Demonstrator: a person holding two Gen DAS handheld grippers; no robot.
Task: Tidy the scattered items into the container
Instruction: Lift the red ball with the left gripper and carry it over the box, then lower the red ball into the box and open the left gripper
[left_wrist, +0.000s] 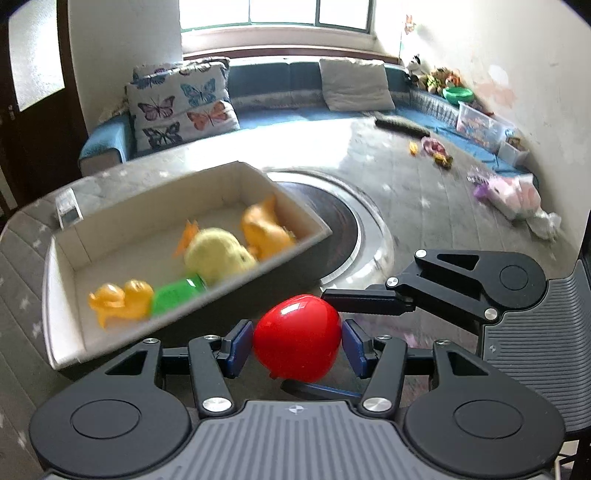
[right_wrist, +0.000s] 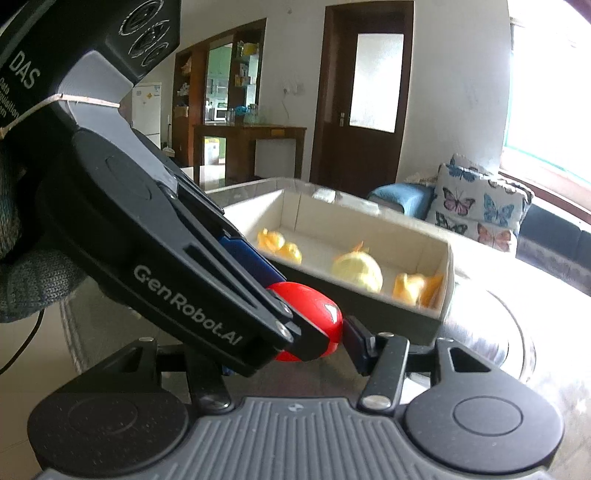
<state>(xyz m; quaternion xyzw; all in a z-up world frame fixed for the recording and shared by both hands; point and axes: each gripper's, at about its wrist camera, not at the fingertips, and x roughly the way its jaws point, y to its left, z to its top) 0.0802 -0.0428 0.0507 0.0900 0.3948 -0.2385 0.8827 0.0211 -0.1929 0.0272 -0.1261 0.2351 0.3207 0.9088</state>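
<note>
The glossy red egg (left_wrist: 297, 338) lies crosswise, pointed end right, gripped by both the left gripper (left_wrist: 297, 341) and the right gripper (right_wrist: 325, 332).

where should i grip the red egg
Grip the red egg across its widest middle, pads on opposite flanks, coming from the near side as the left gripper does: it is smooth and rounded, so pads nearer an end may slip.

One red ball (left_wrist: 297, 338), one box (left_wrist: 110, 210), two grippers.
</note>
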